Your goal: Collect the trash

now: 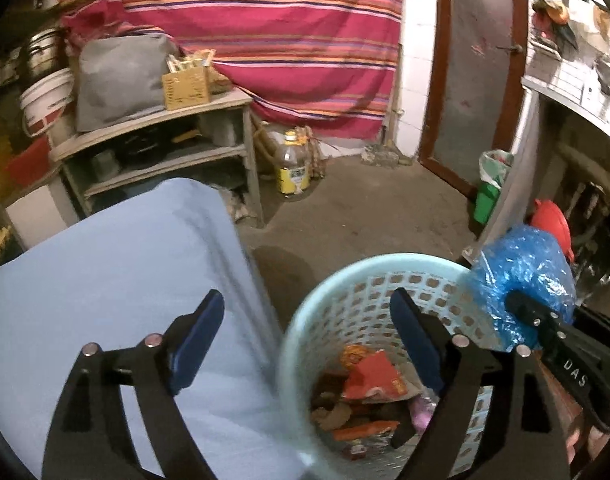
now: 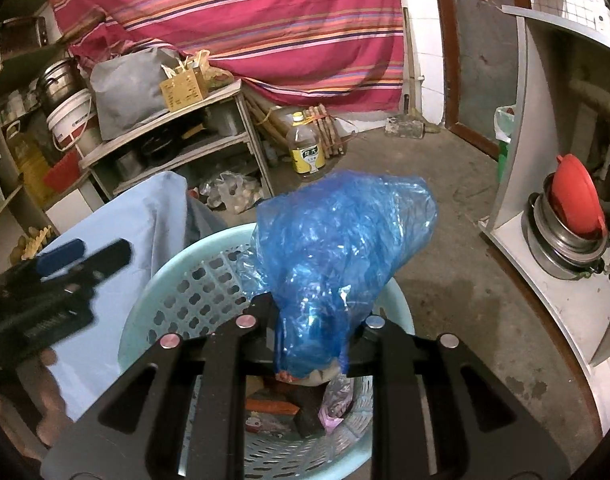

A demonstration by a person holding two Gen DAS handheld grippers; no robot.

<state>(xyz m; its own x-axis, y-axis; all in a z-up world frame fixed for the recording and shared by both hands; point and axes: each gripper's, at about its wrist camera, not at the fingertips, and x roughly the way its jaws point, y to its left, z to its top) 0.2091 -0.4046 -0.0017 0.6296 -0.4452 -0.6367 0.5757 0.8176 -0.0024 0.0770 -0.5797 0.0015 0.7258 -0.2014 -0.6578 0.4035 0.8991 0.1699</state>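
Observation:
A pale blue perforated basket [image 1: 385,272] [image 2: 193,276] stands on the floor with wrappers and scraps [image 1: 373,384] inside. My right gripper [image 2: 311,328] is shut on a crumpled blue plastic bag [image 2: 341,236] and holds it over the basket; the bag also shows in the left wrist view [image 1: 521,280]. My left gripper [image 1: 305,344] is open and empty, its right finger over the basket's mouth and its left finger over a light blue cloth-covered surface [image 1: 117,280]. It shows at the left of the right wrist view [image 2: 81,256].
A wooden shelf unit [image 1: 161,148] with a grey bag and a box stands behind. An oil bottle [image 1: 293,168] sits on the concrete floor. A green bin with a liner [image 1: 491,188] and a counter with steel pots and a red lid [image 2: 573,216] are at the right.

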